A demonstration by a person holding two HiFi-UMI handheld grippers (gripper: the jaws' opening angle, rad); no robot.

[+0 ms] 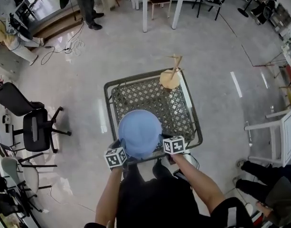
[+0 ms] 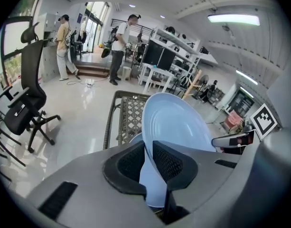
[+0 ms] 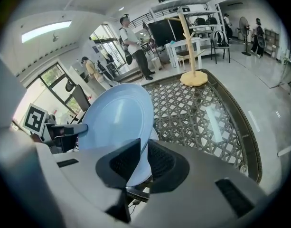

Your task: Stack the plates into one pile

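Blue plate [image 1: 139, 132] pinched at opposite rims by left gripper [image 2: 149, 151] and right gripper [image 3: 144, 151] — a two-sided hold, likely for steadiness over the table [image 1: 150, 96].

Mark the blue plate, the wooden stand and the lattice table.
blue plate [image 1: 139, 132], head view, middle of its face.
wooden stand [image 1: 170, 80], head view, its round base.
lattice table [image 1: 145, 95], head view, bare woven top.
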